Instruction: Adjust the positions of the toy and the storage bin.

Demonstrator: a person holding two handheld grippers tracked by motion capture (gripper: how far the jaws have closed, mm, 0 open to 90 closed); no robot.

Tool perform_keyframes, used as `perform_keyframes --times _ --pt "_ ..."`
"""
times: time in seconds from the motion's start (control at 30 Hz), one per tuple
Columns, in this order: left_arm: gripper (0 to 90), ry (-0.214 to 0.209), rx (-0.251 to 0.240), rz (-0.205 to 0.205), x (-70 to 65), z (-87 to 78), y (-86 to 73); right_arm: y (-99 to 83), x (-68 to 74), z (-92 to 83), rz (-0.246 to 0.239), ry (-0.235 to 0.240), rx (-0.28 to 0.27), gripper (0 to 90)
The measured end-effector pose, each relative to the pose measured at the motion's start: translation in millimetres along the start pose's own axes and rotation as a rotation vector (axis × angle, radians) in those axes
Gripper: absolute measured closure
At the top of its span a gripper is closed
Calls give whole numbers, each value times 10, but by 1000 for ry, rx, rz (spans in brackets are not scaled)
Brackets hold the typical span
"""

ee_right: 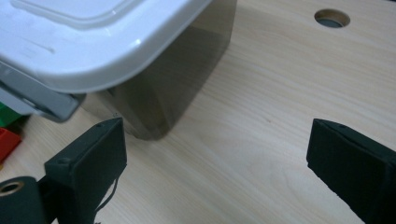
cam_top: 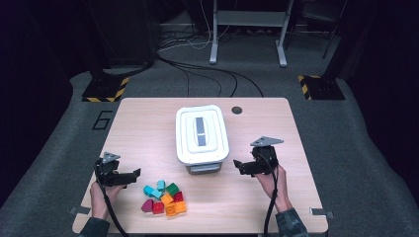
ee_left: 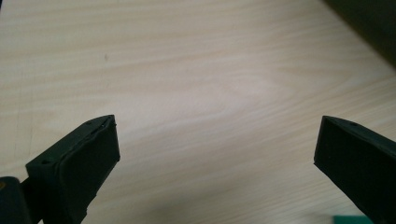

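Note:
A white-lidded box [cam_top: 201,133] stands mid-table, its grey latch [cam_top: 203,168] facing the near edge. A pile of coloured blocks [cam_top: 163,197] lies in front of it to the left. My left gripper [cam_top: 134,174] sits low just left of the pile, pointing right; its jaws stand open over bare wood [ee_left: 217,140], with a green sliver [ee_left: 348,219] at the bottom right. My right gripper [cam_top: 238,165] hovers right of the box's near corner, pointing left. It is open with nothing between its jaws [ee_right: 217,140], and the box [ee_right: 93,42] is just ahead at the left.
A round hole [cam_top: 237,110] is cut in the table [cam_top: 148,123] behind the box. Green and red blocks [ee_right: 7,126] peek past the box's latch. Bare wood lies left, right and behind the box. Cables and stand bases are on the floor beyond.

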State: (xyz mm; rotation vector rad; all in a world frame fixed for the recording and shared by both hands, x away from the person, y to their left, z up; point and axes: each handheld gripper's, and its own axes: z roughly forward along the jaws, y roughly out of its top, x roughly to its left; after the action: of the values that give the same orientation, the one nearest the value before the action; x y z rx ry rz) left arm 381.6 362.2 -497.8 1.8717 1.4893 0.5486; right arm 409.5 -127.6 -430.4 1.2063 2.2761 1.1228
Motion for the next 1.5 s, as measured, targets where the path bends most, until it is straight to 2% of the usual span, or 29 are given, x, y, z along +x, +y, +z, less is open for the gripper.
perform_keyframes --times 0.07,0.2,0.43,0.63,0.8,1.0,1.03,1.17,1.23,1.3,1.5 --pt "0 12 4 4 12 18 -33 26 15 2 0 1 0 42" --pt "0 39 14 18 18 93 -165 202 112 2 -23 21 -14 45" --pt "0 59 3 8 54 157 -294 388 195 2 -29 44 -26 53" --pt "0 80 9 27 31 163 -306 539 283 51 -41 48 -26 67" --pt "0 81 3 20 24 162 -314 619 320 156 -38 45 -4 85" --pt "0 83 4 21 21 156 -319 638 333 207 -14 26 2 189" --pt "0 83 3 20 19 156 -320 628 336 216 -13 14 6 260" --pt "0 85 2 19 17 156 -321 605 332 224 5 -10 7 397" --pt "0 85 3 19 17 156 -320 589 337 246 7 -18 22 435" --pt "0 84 2 19 17 156 -321 568 350 244 13 -13 16 472" --pt "0 85 3 20 19 156 -320 547 346 199 12 -44 11 590"
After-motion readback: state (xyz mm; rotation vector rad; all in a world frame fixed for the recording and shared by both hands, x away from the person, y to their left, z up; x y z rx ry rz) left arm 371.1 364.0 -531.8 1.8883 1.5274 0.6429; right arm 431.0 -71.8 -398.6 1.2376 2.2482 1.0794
